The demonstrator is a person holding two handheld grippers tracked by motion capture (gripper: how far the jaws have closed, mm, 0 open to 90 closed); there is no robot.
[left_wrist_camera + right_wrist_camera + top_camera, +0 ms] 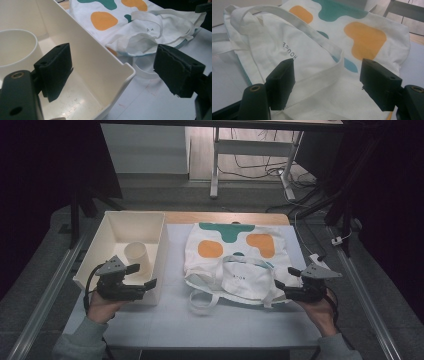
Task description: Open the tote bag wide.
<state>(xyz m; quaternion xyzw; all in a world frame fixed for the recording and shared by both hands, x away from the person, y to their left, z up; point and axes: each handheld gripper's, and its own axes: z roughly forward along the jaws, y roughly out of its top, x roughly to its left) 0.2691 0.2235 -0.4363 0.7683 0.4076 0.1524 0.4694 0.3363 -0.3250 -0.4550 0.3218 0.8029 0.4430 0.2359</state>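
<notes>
A white cloth tote bag [235, 265] printed with orange and green blobs is lying flat and rumpled on the tabletop [175, 320], its handles trailing toward the near edge, just beside a cream bin [107, 237] that is holding an upright cup [136, 256].

The person's 2 forearms are coming in from the bottom of the high view, sleeves in grey. The left hand [102, 306] is gripping the left claw [143, 276] and pointing it to the right and slightly forward, with its 2 black jaws standing wide apart and nothing pressed between them. The right hand [320, 306] is gripping the right claw [285, 278] and pointing it leftward, with its jaws also spread apart. A grey three-cornered plate is sitting on top of each claw.
</notes>
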